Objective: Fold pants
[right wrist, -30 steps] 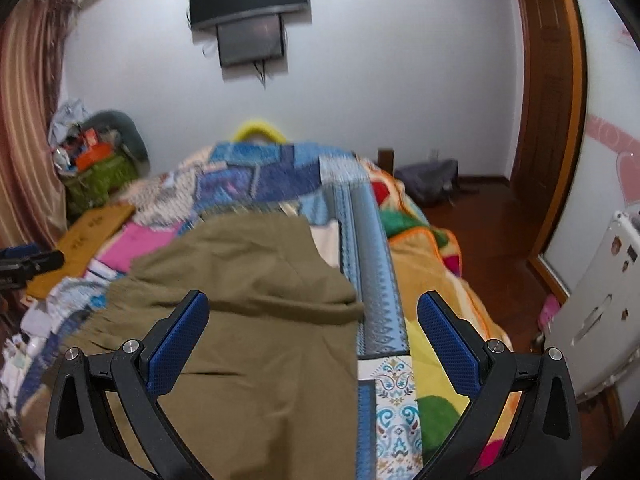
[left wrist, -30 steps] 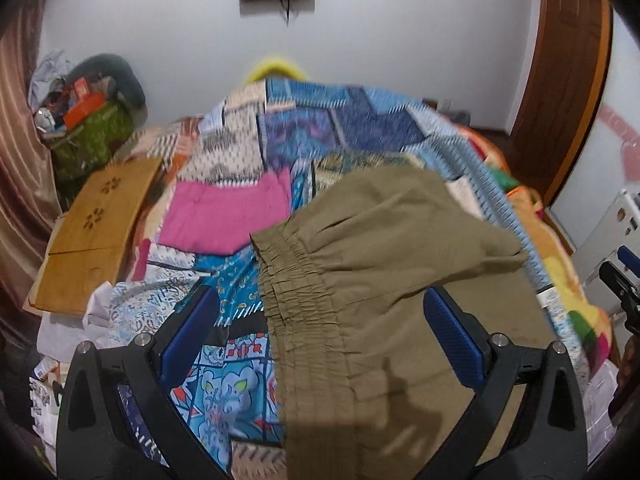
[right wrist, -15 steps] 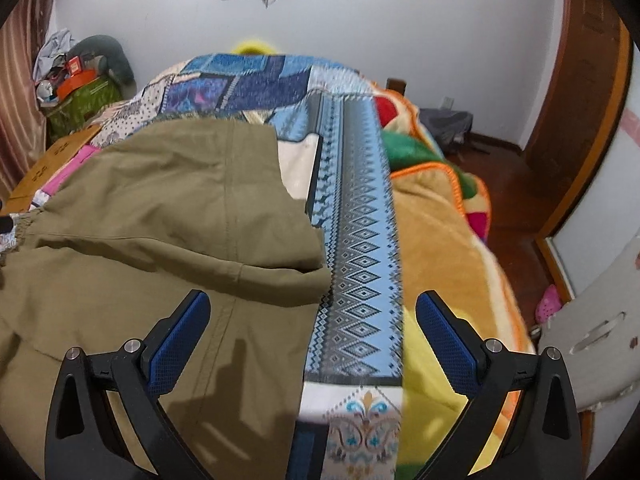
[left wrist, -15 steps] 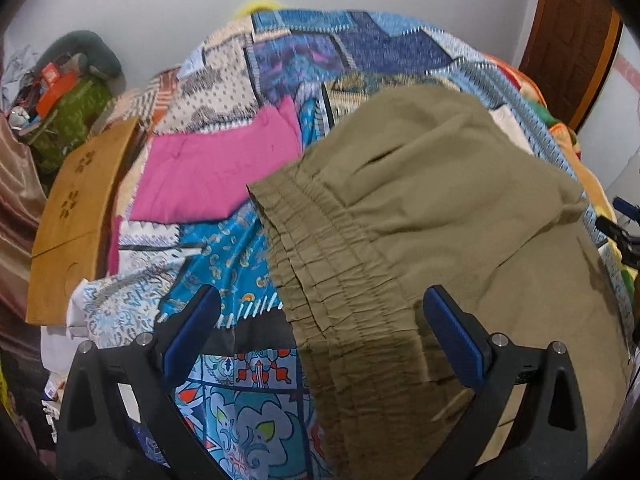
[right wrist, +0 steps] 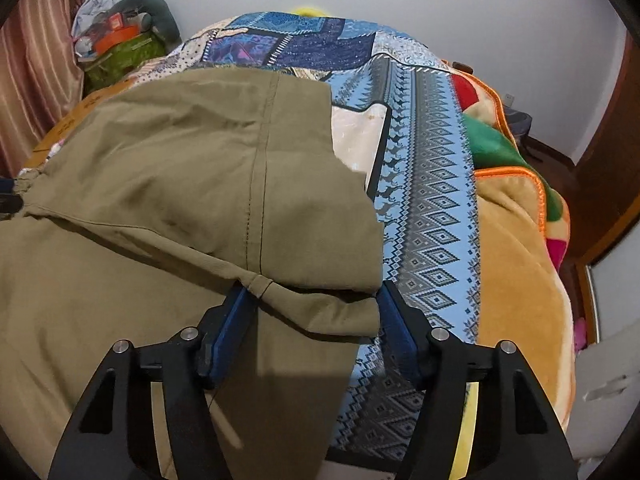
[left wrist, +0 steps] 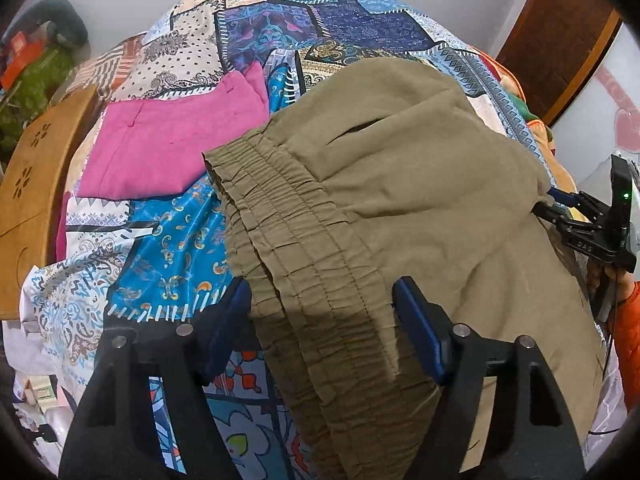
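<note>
Olive pants (left wrist: 400,184) lie spread on the patchwork bed. Their gathered elastic waistband (left wrist: 288,240) runs toward me between the blue pads of my left gripper (left wrist: 322,320). Its jaws are closing, with one pad at the band's left edge and the other resting on the cloth. In the right wrist view the pants (right wrist: 180,160) have a folded-over edge with a seam. That fold sits between the pads of my right gripper (right wrist: 316,312), whose jaws are also closing. The right gripper (left wrist: 554,204) shows at the pants' far right side in the left wrist view.
A pink cloth (left wrist: 168,148) lies left of the waistband on the bedspread (left wrist: 304,20). A wooden board (left wrist: 36,184) leans at the bed's left. A tan and orange blanket (right wrist: 516,260) hangs off the right side. A person's orange sleeve (left wrist: 628,340) is at right.
Both grippers have come down close over the pants and tipped downward. Their jaws have narrowed, the left around the waistband and the right around the folded edge.
</note>
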A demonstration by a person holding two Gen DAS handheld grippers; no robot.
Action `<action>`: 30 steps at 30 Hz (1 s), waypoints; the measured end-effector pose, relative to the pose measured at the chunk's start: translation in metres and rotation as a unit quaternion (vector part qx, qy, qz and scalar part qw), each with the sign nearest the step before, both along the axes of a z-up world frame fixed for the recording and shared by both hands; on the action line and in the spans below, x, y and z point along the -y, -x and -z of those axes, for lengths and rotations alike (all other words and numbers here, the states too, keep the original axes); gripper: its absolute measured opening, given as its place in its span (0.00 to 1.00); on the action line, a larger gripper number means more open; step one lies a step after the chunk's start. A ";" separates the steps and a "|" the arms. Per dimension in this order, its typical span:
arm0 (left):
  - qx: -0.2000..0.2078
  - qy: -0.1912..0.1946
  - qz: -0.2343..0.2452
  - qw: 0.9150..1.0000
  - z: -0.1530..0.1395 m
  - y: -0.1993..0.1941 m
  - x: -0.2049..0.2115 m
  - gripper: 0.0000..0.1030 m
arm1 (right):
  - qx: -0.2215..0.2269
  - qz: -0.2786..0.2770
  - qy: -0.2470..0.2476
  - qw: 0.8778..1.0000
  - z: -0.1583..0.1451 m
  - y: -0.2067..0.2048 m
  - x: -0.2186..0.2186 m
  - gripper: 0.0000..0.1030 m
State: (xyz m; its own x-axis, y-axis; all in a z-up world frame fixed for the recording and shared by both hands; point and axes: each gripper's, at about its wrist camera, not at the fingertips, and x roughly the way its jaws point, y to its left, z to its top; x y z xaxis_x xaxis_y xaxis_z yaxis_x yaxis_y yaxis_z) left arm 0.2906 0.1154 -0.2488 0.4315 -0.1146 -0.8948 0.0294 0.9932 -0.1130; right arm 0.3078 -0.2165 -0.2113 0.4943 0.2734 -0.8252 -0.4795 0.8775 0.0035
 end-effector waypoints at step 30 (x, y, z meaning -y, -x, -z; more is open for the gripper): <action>0.023 -0.022 -0.014 0.999 -0.020 -0.001 -0.014 0.83 | -0.028 0.084 -0.037 0.995 -0.044 -0.004 0.038 0.54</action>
State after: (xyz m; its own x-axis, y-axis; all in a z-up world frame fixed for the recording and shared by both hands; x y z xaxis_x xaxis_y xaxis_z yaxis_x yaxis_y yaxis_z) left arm 0.2921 0.1291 -0.2284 0.4751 -0.0630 -0.8777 0.0054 0.9976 -0.0687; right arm 0.3117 -0.2542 -0.1668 0.4920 0.2525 -0.8332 -0.3234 0.9416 0.0943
